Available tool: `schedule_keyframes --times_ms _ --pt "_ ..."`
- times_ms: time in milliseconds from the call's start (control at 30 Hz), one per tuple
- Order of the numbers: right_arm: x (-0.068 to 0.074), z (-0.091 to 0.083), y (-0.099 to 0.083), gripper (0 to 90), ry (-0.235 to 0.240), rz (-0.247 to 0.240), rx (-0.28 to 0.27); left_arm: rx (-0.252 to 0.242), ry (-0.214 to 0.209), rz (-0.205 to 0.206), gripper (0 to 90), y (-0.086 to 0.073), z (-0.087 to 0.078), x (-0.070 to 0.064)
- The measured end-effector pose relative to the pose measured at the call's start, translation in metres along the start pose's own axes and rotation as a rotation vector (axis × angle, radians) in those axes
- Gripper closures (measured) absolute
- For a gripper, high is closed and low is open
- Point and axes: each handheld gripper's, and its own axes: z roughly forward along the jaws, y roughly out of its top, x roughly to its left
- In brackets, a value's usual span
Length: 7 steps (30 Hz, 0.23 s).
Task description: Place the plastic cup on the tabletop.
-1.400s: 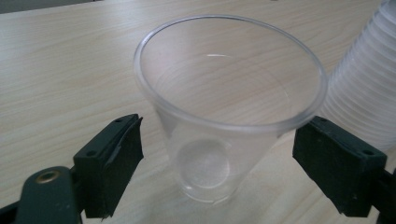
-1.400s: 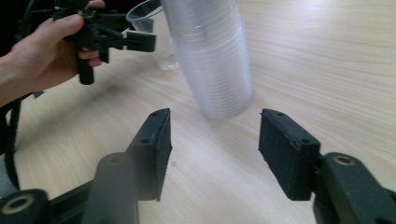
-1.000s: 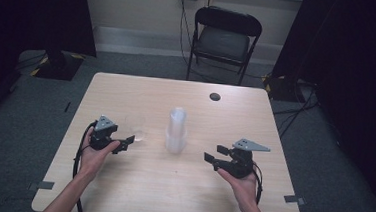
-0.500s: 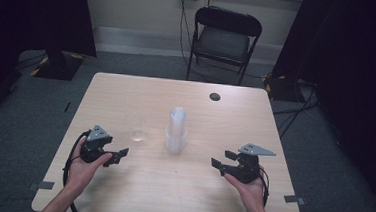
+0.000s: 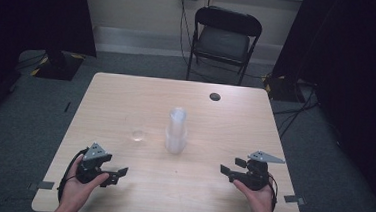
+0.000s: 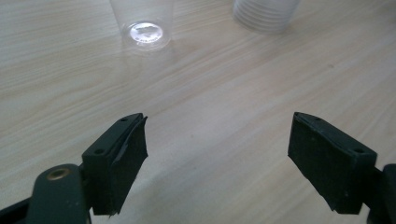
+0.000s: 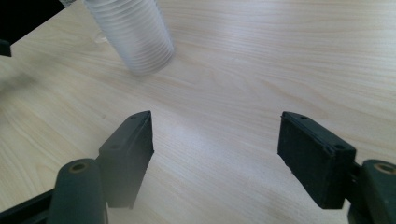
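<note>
A stack of clear plastic cups [image 5: 176, 130] stands upright in the middle of the wooden table [image 5: 126, 101]. A single clear cup [image 5: 138, 134] stands alone to its left. My left gripper [image 5: 118, 174] rests near the front left edge, open and empty, well short of the single cup [image 6: 144, 23]. Open too, with nothing between its jaws, my right gripper [image 5: 225, 171] sits near the front right. The stack [image 7: 133, 35] rises ahead and to the left in the right gripper view.
A small dark round spot [image 5: 215, 96] marks the table's far right part. A black folding chair [image 5: 223, 38] stands beyond the far edge. Tape marks [image 5: 45, 184] lie on the carpet near the front corners.
Both grippers have drawn back toward the front edge, away from the cups. The single cup now stands alone to the left of the stack, where the left gripper was.
</note>
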Motion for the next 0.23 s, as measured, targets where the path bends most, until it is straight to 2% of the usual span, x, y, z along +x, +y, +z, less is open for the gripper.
schedule_keyframes --times_ms 67,167,233 --pt "0.0005 -0.0019 -0.0005 26.6 -0.009 0.003 -0.005 -0.002 -0.007 0.006 19.1 -0.0042 -0.0035 -0.0009" --pt "-0.001 -0.0009 -0.0025 26.2 -0.02 0.008 -0.005 -0.038 0.026 0.002 19.0 -0.0049 -0.0084 0.0018" --pt "-0.0016 0.001 -0.0042 25.9 -0.028 0.004 0.006 -0.037 0.037 -0.017 18.7 -0.0071 -0.0075 0.0042"
